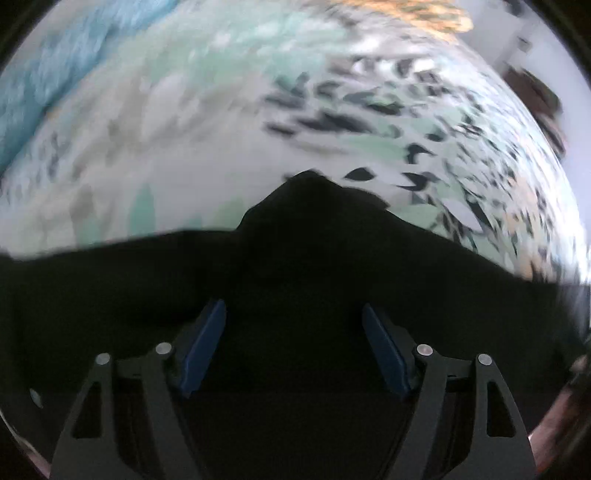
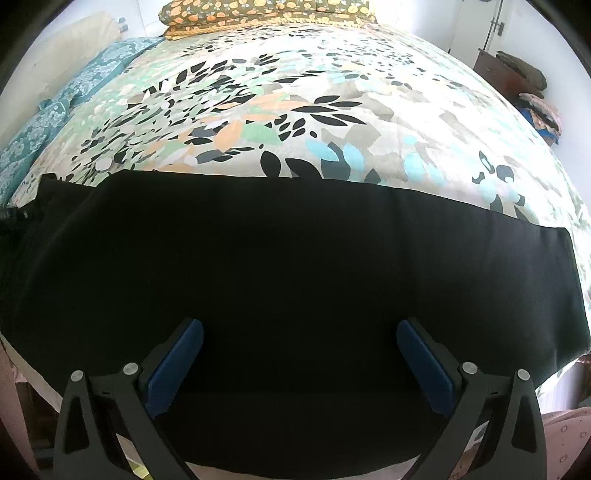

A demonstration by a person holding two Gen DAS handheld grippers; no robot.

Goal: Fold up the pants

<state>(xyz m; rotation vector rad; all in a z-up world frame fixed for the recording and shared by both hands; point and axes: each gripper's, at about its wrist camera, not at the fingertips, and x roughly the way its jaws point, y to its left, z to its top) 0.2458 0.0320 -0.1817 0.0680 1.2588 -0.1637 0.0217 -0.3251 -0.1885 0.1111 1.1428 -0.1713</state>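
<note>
Black pants [image 2: 288, 251] lie flat across the bed [image 2: 369, 122], mid-fold. Left tongs [image 1: 294, 314] and right tongs [image 2: 300, 328] hover released, nothing gripped. Next, prob.: pinch an edge & fold over.

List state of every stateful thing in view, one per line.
black pants: laid flat across the bed's near edge, with a raised bump showing in the left wrist view.
left gripper: open over the pants, nothing gripped.
right gripper: open over the pants, nothing gripped.
floral bedspread: spread flat.
patterned pillows: stacked at the far end.
</note>
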